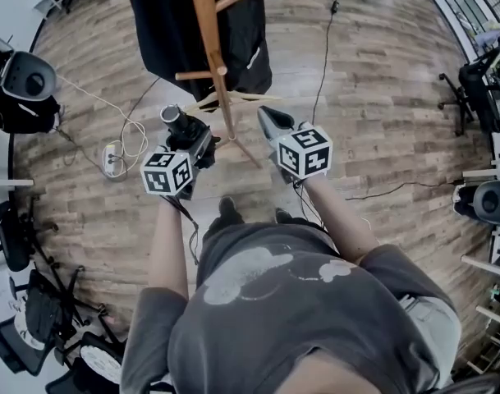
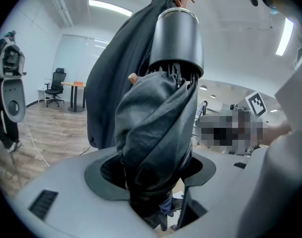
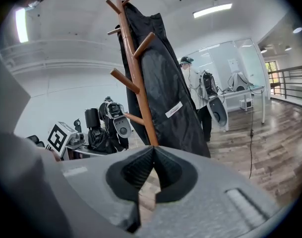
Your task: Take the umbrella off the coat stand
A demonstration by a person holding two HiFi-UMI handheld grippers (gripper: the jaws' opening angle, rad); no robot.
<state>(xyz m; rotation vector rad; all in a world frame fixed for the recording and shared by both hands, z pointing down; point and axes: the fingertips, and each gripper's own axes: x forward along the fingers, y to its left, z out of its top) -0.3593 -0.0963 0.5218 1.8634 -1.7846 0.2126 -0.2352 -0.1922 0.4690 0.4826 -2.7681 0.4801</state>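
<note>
A folded black umbrella (image 2: 158, 123) with a black cylindrical handle (image 2: 178, 38) stands up between the jaws of my left gripper (image 2: 155, 182), which is shut on it. In the head view the same umbrella (image 1: 176, 121) sticks out of the left gripper (image 1: 188, 136), just left of the wooden coat stand (image 1: 207, 31). A black coat (image 1: 163, 23) hangs on the stand. My right gripper (image 1: 272, 120) sits just right of the stand's base, shut with nothing in it. From the right gripper (image 3: 153, 151) I see the stand's pole (image 3: 137, 73) and the coat (image 3: 165, 83) just ahead.
The stand's wooden feet (image 1: 237, 144) spread on the plank floor between the grippers. A white power strip (image 1: 112, 159) with cables lies to the left, and a black cable (image 1: 324, 48) runs to the right. Chairs and equipment (image 1: 24, 80) line the room's edges. A person (image 3: 190, 81) stands far behind the coat.
</note>
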